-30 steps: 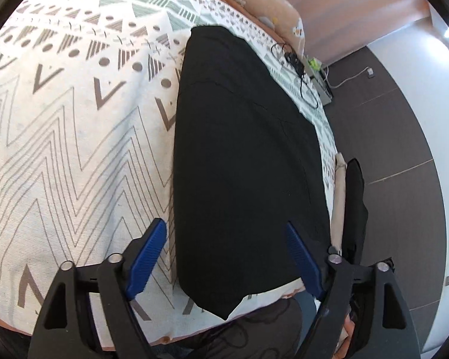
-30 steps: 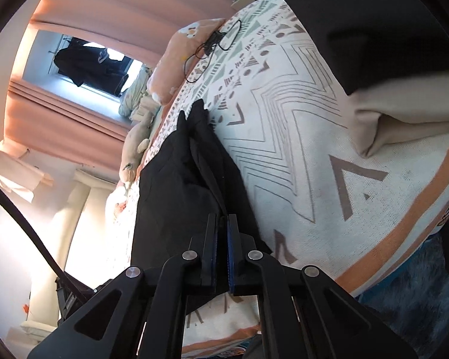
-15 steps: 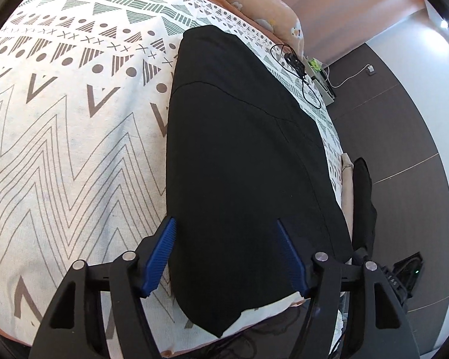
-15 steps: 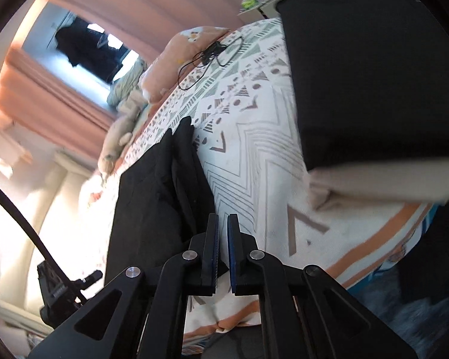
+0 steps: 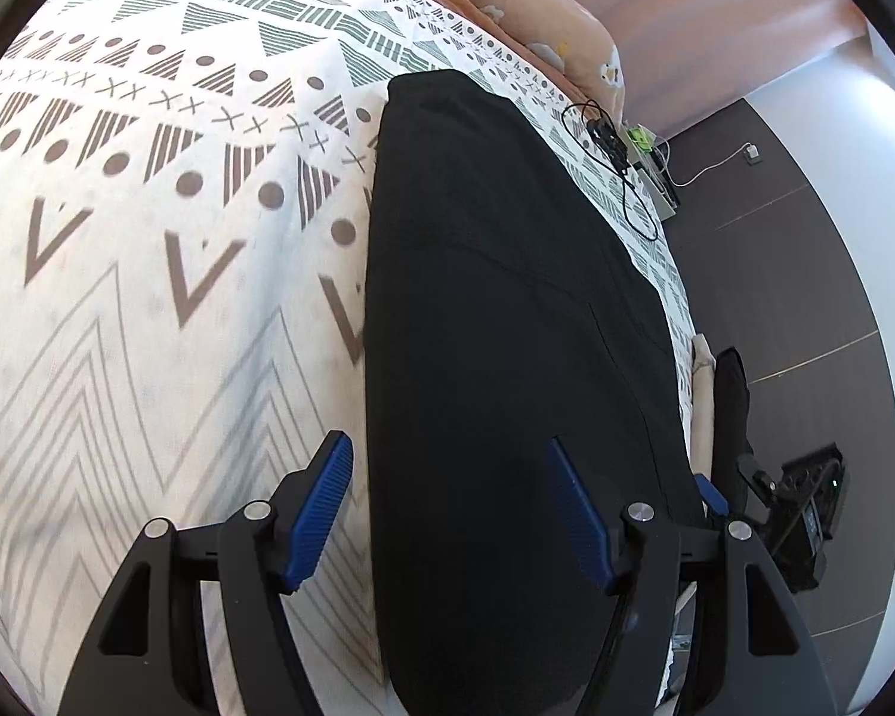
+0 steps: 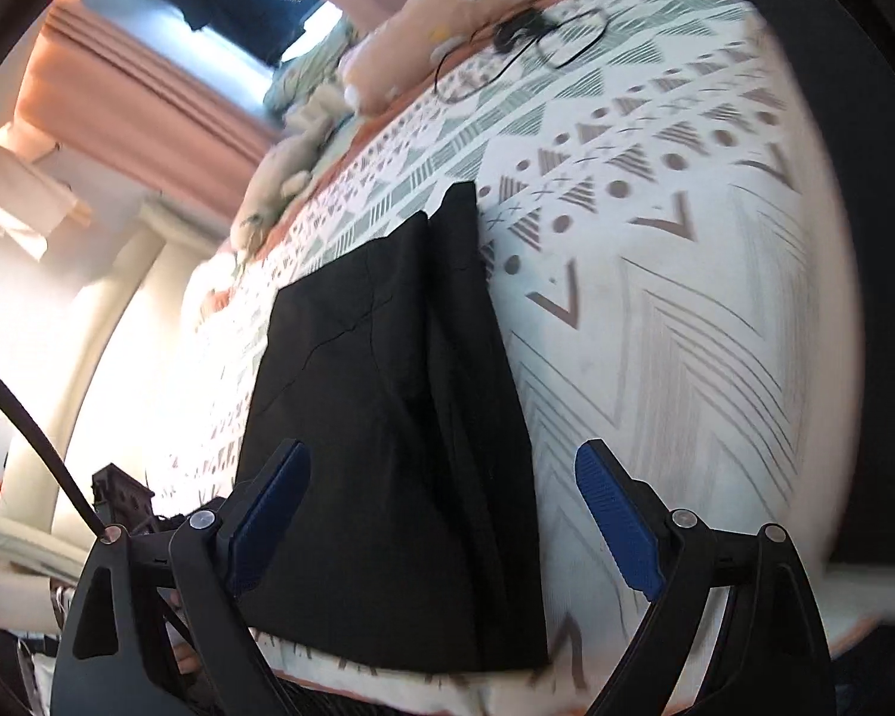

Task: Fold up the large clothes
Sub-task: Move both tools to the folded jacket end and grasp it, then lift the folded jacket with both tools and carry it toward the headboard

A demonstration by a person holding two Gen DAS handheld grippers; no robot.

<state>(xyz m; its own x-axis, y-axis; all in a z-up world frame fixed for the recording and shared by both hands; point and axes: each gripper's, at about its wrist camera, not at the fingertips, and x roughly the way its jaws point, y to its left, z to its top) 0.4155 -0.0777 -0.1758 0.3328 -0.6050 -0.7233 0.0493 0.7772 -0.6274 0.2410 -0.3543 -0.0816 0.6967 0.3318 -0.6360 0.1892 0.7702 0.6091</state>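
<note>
Right gripper [image 6: 441,513] jaws just sprang apart, black trousers [image 6: 400,417] let go; they lie folded lengthwise mid-frame on the patterned bedspread [image 6: 656,298]. Left gripper [image 5: 447,501] hovers apart, empty, over them. Judged: lengthwise fold done; crosswise fold next.

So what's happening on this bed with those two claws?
A person is folding a black garment on a patterned bedspread with a handheld claw in each hand. The right claw has just opened and pinches nothing; the garment lies flat below it. The left claw hovers open over the near end of the garment, gripping nothing.
</note>
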